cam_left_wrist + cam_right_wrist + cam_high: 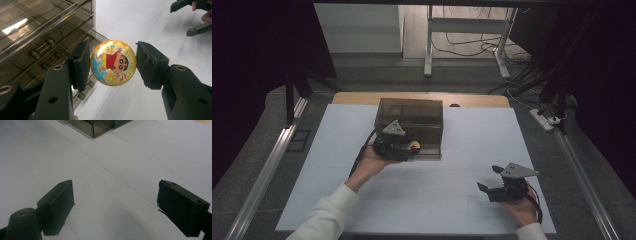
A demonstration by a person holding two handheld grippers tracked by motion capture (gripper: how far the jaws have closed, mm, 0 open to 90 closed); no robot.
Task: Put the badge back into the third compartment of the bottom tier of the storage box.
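Badge (pixel 113 63), round and glossy, sits edge-on between our left gripper (pixel 112 66)'s jaws, closed on its rim, just in front of the smoky drawer box (pixel 411 120) near the surface's far edge. We judge it light, stiff and slippery; opposite rim points suit best. Our right gripper (pixel 491 178) rests wide open and empty near the right corner.

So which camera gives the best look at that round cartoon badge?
The left gripper view: the badge sits large between the left gripper's pads, picture clear. The high view shows it as a small yellow-red spot by the smoky box.
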